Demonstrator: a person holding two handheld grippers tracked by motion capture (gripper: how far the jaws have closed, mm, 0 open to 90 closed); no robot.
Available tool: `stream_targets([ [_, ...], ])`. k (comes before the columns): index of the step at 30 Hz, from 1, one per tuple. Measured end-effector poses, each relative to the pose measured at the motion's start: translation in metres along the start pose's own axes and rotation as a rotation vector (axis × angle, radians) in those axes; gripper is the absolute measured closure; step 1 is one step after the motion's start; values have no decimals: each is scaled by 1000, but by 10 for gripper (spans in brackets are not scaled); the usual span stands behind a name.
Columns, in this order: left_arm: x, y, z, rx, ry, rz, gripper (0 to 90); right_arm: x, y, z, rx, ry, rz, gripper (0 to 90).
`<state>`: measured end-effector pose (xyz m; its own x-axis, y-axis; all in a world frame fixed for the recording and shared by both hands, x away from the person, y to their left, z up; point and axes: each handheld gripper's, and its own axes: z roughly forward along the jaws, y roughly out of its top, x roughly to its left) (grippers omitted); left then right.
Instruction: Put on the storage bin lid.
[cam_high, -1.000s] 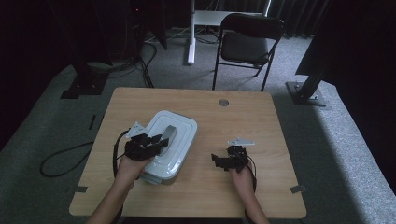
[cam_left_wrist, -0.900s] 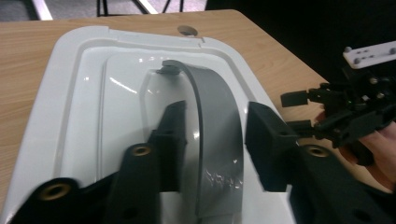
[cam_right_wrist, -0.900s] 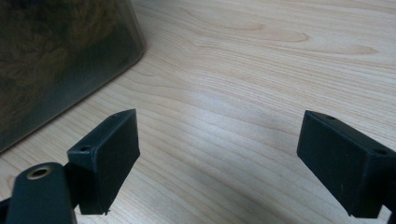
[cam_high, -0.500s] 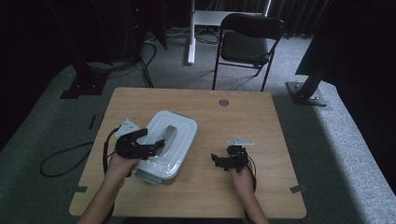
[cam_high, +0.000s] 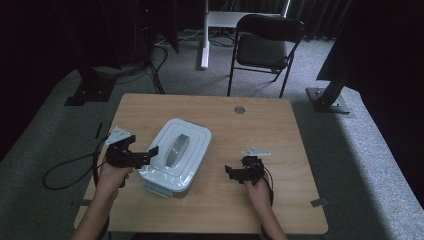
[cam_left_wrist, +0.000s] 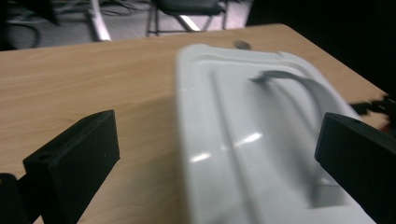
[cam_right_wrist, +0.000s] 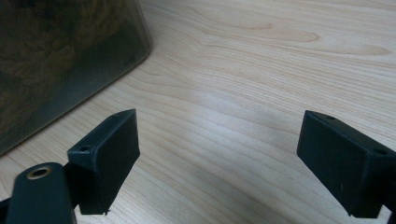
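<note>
The lidded container (cam_high: 175, 156) sat left of centre on the table (cam_high: 260, 125); its rigid, smooth plastic looked slippery, so the lid handle (cam_high: 174, 150) seemed the best hold. The left gripper (cam_high: 142, 156) had just been opening, nothing between its jaws; the right gripper (cam_high: 231, 172) rested released.

Container (cam_high: 176, 155) sits on the counter (cam_high: 260, 130), left of centre, lid (cam_left_wrist: 243, 135) on top, handle (cam_high: 176, 149) running along the lid's middle. Your left claw (cam_high: 145, 155) is just beside the container's left edge, not touching. Your right claw (cam_high: 231, 172) is well to the container's right, near your edge of the counter. Behind the counter, a chair (cam_high: 267, 47) on the floor.
</note>
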<state>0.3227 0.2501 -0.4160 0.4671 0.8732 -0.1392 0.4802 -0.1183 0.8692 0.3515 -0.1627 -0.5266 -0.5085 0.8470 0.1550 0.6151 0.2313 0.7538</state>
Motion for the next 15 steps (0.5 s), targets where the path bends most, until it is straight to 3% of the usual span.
stream_targets([
  [3, 13, -4, 0, 1, 3, -27, 7, 0, -1, 1, 12, 5, -1, 123],
  [11, 39, -17, -1, 11, 54, -50, 7, -1, -2, 3, 22, 2, -3, 123],
  [15, 49, -27, 3, 39, 72, -57, 7, -2, -2, 2, 24, 0, -1, 123],
])
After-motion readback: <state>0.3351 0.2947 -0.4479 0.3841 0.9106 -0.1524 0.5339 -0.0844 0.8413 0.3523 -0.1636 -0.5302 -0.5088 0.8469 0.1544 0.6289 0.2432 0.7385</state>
